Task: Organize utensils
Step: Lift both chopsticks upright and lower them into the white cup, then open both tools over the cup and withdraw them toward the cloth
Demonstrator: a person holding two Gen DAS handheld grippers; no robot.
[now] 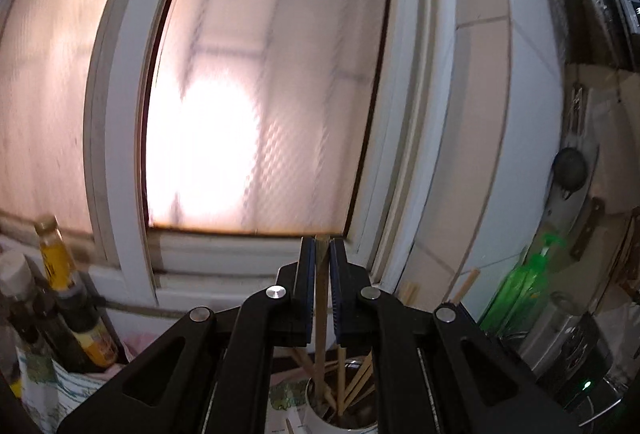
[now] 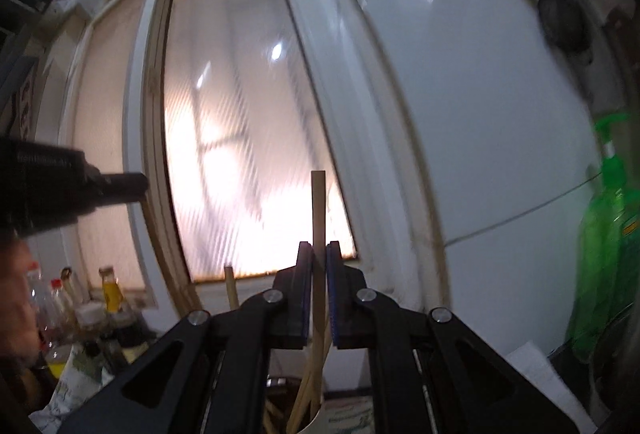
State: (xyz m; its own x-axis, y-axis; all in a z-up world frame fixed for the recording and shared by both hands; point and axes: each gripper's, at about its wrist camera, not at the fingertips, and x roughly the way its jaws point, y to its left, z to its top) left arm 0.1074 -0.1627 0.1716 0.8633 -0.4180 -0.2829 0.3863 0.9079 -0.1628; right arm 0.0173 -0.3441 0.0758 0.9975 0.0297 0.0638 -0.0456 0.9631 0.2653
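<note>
Both claws are clamped narrow, each on a single wooden chopstick held upright.

Left claw [image 1: 323, 246]: pads pinch a chopstick [image 1: 320, 314] near its top end, which barely clears the fingertips. Its shaft runs down between the jaws into a white cup [image 1: 320, 420] directly below.

Right claw [image 2: 319, 250]: pads pinch another chopstick [image 2: 318, 206] lower on the shaft, so a long stretch stands above the fingertips. Its lower part drops toward a white cup [image 2: 314, 426] at the bottom edge. I cannot tell whether this is the same cup the left view shows.

Step in hand, as I judge it: sorting chopsticks at the cup. Whether each stick is going in or coming out cannot be read from these views. Both views are motion-blurred.

Next move, judged: if placing, lower each stick straight until the tip seats, then part the pads. If pulling, lift vertically so the neighbours do not snag.

Containers:
- Left-view cup holds several more chopsticks, leaning at mixed angles and fanned toward the right rim.
- Right-view cup holds a few slanted sticks.
- Bottles [image 1: 60, 298] cluster at the left of the surface, contents dark or yellow.
- A green pump bottle [image 2: 604, 254] stands to the right.

Behind everything is a frosted window [image 1: 260, 94].
</note>
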